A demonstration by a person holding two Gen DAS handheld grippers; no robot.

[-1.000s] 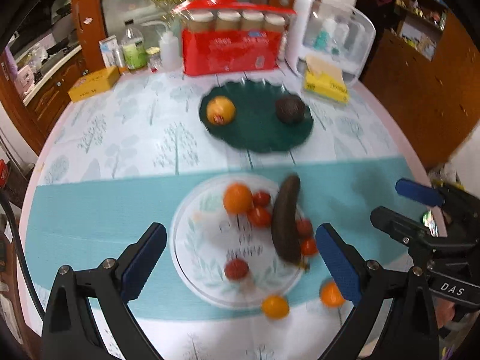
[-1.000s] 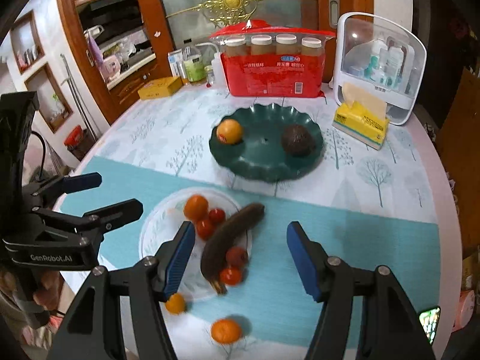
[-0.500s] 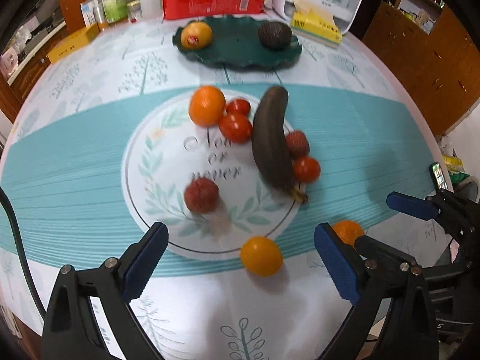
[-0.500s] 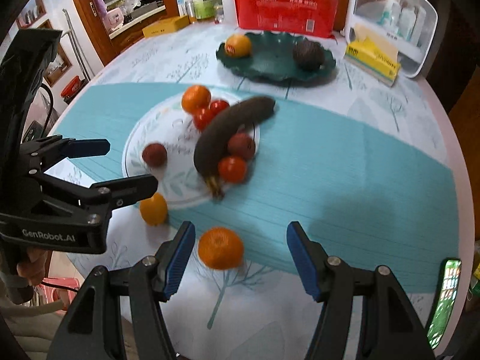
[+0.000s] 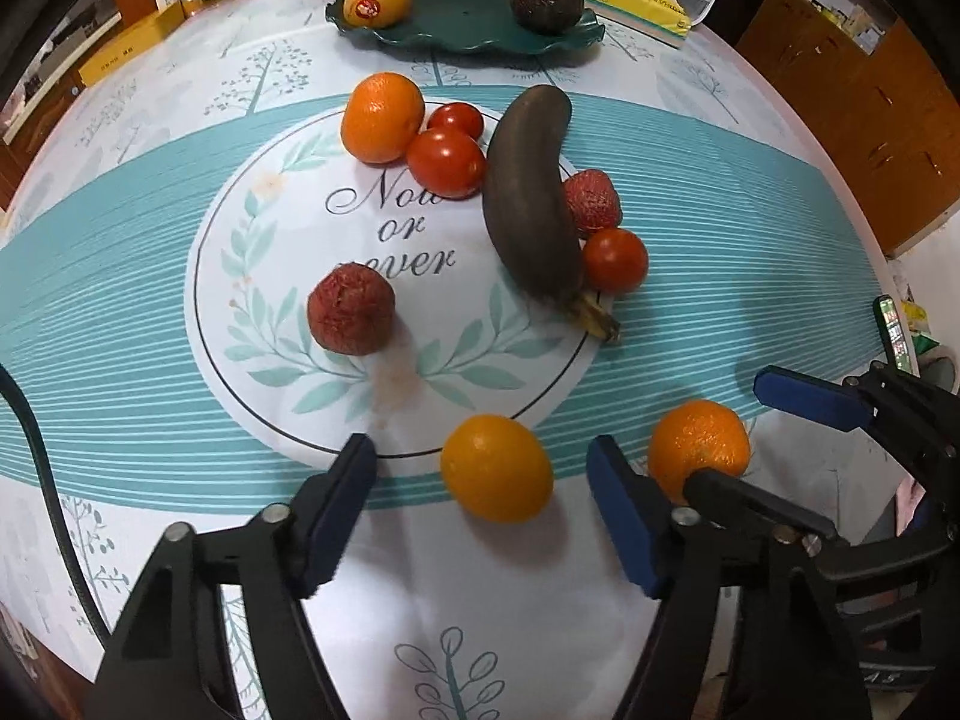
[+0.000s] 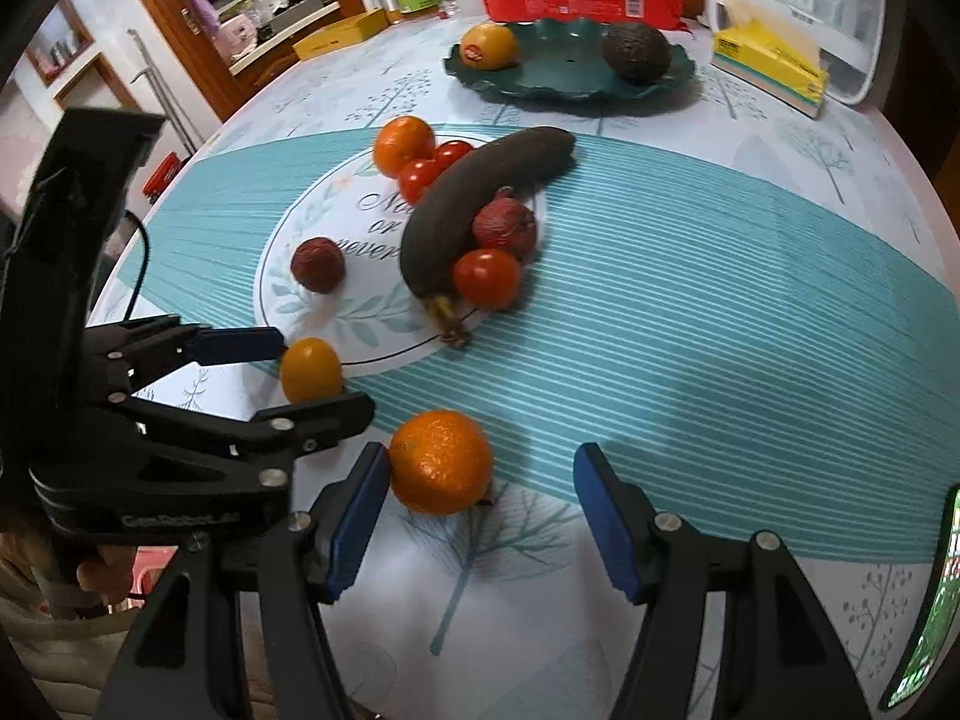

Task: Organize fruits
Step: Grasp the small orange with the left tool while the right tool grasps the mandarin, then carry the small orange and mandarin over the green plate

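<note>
Left gripper (image 5: 480, 510): jaws apart and just been closing in, straddling the small yellow-orange citrus (image 5: 497, 468), pads not yet touching it. Sitting on the tablecloth (image 5: 120, 330) just off the rim of the printed white circle (image 5: 252, 276).

Right gripper (image 6: 474, 516): jaws apart, bracketing the orange mandarin (image 6: 441, 462); fruit crowding the left pad, touching or nearly so, clear gap to the right pad.

Handling, judging by looks: both round, light, firm-skinned, likely rolling under an off-centre squeeze. Pinching across the widest girth, pads level, squeezing gently. Centring the right gripper first to avoid nudging the mandarin sideways.

Further out: dark overripe banana (image 5: 531, 204) looking soft and bruise-prone, better taken mid-body. Tomatoes (image 5: 447, 162) thin-skinned and slippery, lychee-like red fruits (image 5: 351, 317) rough and grippy. Green plate (image 5: 456, 24) at the far edge holding a stickered yellow fruit (image 5: 377, 0) and an avocado (image 5: 546, 1), looking like the likely drop spot.
</note>
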